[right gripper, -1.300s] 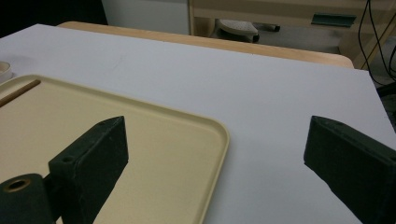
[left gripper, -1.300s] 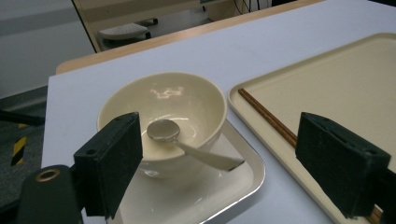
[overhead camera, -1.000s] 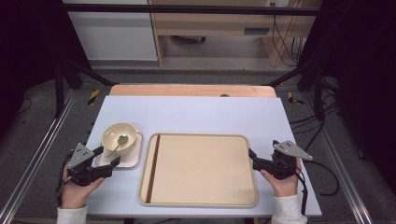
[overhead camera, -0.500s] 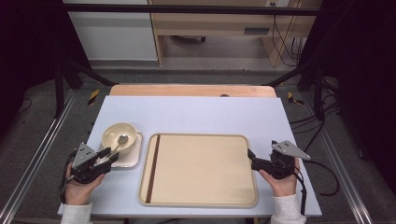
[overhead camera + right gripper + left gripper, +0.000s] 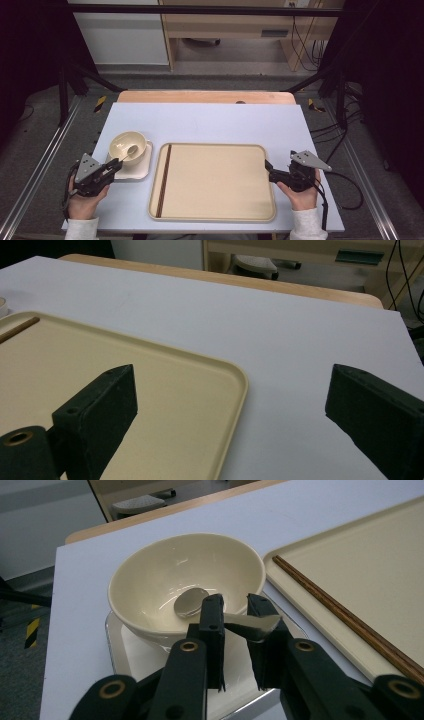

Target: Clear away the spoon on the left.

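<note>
Left tool (image 5: 235, 622) newly around in-bowl (image 5: 165, 572) spoon (image 5: 240, 625)

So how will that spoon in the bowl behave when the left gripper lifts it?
The spoon looks like polished metal: probably stiff and light, but slippery. The left gripper, jaws just closing, pinches only its flat handle, so it may pivot.

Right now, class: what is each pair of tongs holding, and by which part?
The left tongs, jaws just closing, grip the spoon by its handle end; its head lies in the bowl. The right tongs stand open, holding nothing.
</note>
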Demonstrator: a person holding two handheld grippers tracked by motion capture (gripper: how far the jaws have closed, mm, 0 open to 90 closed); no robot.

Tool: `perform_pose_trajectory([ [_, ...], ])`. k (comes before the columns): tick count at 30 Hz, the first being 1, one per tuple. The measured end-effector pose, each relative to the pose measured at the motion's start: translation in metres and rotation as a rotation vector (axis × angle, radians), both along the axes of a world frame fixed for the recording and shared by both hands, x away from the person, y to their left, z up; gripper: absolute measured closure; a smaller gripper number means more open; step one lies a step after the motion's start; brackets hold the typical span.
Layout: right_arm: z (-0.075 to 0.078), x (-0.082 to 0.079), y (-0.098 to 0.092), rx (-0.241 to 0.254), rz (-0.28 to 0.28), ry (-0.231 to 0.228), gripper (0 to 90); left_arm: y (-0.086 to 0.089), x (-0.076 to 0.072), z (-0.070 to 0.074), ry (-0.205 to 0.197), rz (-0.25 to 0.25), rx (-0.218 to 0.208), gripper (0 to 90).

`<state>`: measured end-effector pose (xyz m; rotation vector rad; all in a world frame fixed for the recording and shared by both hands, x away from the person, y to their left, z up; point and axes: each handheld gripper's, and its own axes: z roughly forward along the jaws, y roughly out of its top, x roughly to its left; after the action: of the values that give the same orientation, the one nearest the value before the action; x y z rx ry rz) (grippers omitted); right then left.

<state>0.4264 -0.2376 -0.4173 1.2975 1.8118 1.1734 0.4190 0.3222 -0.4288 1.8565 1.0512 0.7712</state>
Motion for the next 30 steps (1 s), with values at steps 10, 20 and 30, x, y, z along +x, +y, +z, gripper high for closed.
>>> perform_pose_trajectory([
  [10,-0.0007,0.0003,0.0002,-0.001,0.002,0.006,6.8,-0.0001,-0.0009,-0.0001,0.000,0.011,0.000,84.6],
  [20,-0.0008,0.0003,0.0002,-0.003,0.001,0.004,6.8,0.0008,-0.0030,0.0022,-0.011,0.020,-0.017,88.1],
  [30,-0.0007,0.0004,0.0006,-0.002,0.002,0.004,6.8,0.0033,-0.0049,0.0045,-0.020,0.041,-0.047,88.6],
])
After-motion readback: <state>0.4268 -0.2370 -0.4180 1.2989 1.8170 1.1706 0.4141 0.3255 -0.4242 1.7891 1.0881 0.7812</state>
